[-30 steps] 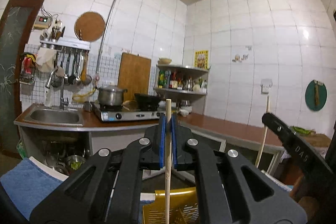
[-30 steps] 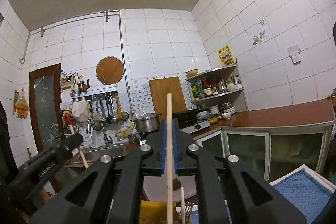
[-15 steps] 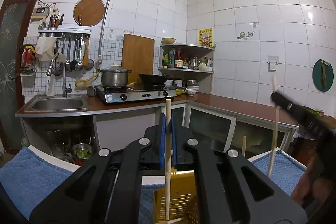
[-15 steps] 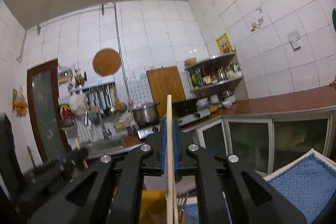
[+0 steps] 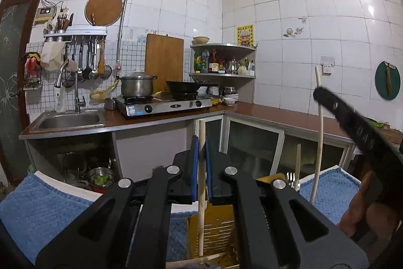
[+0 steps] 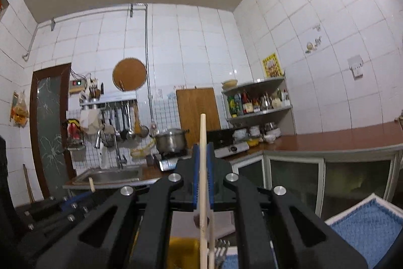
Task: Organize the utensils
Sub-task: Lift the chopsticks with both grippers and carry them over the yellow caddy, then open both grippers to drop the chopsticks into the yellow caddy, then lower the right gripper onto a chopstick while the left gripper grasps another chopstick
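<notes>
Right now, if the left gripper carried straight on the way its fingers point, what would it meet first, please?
Probably the glass-fronted cabinet doors under the brown countertop. The left gripper, shut on an upright wooden chopstick, has nothing nearer beyond its fingertips; the depth of that open gap is hard to judge.

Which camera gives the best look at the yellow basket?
The left wrist view: the yellow basket shows its slatted wall below the left gripper. The right wrist view shows only a blurred yellow patch.
</notes>
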`<control>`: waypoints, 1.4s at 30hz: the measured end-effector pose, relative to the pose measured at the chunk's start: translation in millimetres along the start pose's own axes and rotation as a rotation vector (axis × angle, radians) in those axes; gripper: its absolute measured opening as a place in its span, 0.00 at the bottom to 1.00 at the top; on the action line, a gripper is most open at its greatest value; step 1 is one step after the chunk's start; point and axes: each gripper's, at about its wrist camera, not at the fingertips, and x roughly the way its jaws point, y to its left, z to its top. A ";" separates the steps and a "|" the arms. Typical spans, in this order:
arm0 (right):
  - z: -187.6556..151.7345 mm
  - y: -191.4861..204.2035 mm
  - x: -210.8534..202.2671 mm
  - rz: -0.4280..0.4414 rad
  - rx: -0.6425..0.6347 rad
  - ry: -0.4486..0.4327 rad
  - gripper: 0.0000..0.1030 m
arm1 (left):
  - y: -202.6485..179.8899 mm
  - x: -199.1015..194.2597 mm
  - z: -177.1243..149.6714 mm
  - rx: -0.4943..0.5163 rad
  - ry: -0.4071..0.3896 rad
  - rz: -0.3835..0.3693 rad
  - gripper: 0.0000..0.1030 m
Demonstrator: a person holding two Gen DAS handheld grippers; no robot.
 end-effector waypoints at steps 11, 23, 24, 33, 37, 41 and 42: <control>-48.2 -11.1 -2.5 -0.011 -0.007 0.122 0.06 | 7.7 5.1 -16.3 -0.020 0.053 -0.001 0.04; -61.5 -11.1 -19.6 -0.008 -0.002 0.301 0.07 | 10.8 -12.6 -18.1 -0.028 0.196 0.002 0.05; -59.5 -10.7 -21.9 -0.012 -0.006 0.314 0.07 | 10.7 -17.6 -17.9 -0.027 0.203 0.000 0.06; -37.3 -13.9 -57.1 -0.054 -0.002 0.405 0.46 | 23.3 -80.1 -9.1 0.014 0.223 0.070 0.71; -37.0 -10.8 -79.1 -0.069 -0.014 0.461 0.53 | 30.5 -107.7 -16.1 0.010 0.244 0.098 0.87; -42.0 -5.8 -104.9 -0.074 -0.019 0.509 0.61 | 39.6 -131.6 -24.1 -0.032 0.278 0.112 0.93; -44.1 -5.1 -112.8 -0.076 -0.015 0.520 0.62 | 43.4 -138.0 -26.5 -0.050 0.290 0.103 0.93</control>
